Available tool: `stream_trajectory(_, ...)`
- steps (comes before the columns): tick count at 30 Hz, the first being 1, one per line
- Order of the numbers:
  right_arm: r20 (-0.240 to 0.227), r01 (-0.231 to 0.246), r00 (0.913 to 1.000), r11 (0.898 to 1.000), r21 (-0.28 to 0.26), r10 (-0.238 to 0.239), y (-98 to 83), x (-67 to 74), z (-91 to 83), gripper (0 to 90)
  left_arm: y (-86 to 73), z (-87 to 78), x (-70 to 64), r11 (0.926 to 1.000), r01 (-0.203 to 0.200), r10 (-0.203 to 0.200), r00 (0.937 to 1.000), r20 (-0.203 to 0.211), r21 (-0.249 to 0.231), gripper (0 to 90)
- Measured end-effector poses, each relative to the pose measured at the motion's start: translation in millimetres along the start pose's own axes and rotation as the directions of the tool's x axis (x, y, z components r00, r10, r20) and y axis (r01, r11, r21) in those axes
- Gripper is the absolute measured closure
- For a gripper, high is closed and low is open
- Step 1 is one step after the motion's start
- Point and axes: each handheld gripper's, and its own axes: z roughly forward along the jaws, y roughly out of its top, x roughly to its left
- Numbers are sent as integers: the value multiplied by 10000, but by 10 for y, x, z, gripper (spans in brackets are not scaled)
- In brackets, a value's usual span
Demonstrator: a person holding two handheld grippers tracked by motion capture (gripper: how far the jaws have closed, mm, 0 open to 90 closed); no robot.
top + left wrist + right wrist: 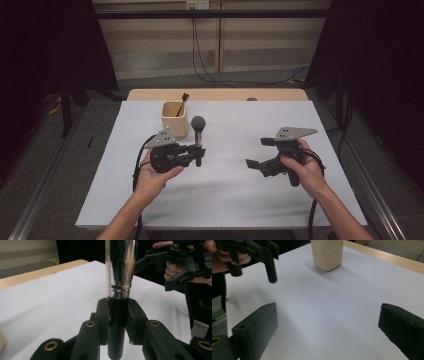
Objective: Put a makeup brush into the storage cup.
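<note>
A: Scene, big to small?

B: White table (225, 190) first, wood edge at the far side. Beige wooden cup (174, 119) stands left of centre toward the back, one thin dark-tipped stick (181, 106) leaning inside it.

A: Grippers?

B: Left gripper (197, 152) sits just in front of the cup, jaws clamped on a makeup brush (198, 131). Right gripper (257, 152) is well apart on the right side, jaws spread wide, nothing between them. In the right gripper view, bare tabletop lies between the two black pads (257, 327).

A: Brush details?

B: Held upright. Rounded dark grey bristle head on top, shiny chrome ferrule (120, 267) below it, then a glossy black handle (117, 322). The jaws pinch the handle just under the ferrule; the handle end pokes out below the jaws. From the high view, the head is level with the cup's near side, just right of it, not touching.

A: Brush on the table?

B: Can't tell whether the handle end touches the surface.
</note>
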Motion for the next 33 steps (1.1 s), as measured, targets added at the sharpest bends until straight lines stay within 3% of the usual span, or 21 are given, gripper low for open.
stream_trajectory(15, 1317, -610, 9884, 9919, -1115, 756, -345, -26, -235, 13, 88, -285, 138, 9995, -57, 39, 9984, -562, -322, 747)
stream_trajectory(21, 1936, -493, 9775, 9830, -1768, 838, -464, 4, -307, 7, 132, -387, 195, 9994, -113, 85, 9964, -841, -332, 747)
stream_trajectory(24, 1899, -660, 9761, 9768, -2040, 1056, -522, 6, -336, 0, 161, -442, 219, 9992, -128, 89, 9951, -983, -388, 746)
stream_trajectory(25, 2071, -512, 9736, 9757, -2131, 963, -552, 12, -347, 0, 167, -453, 226, 9989, -133, 88, 9947, -1020, -442, 746)
stream_trajectory(30, 2436, -267, 9665, 9752, -2197, 813, -669, 39, -398, 0, 213, -549, 292, 9979, 28, -98, 9941, -1077, -649, 746)
stream_trajectory(33, 2350, -262, 9685, 9726, -2310, 819, -723, 37, -451, 0, 240, -603, 326, 9974, 12, -101, 9924, -1223, -723, 747)
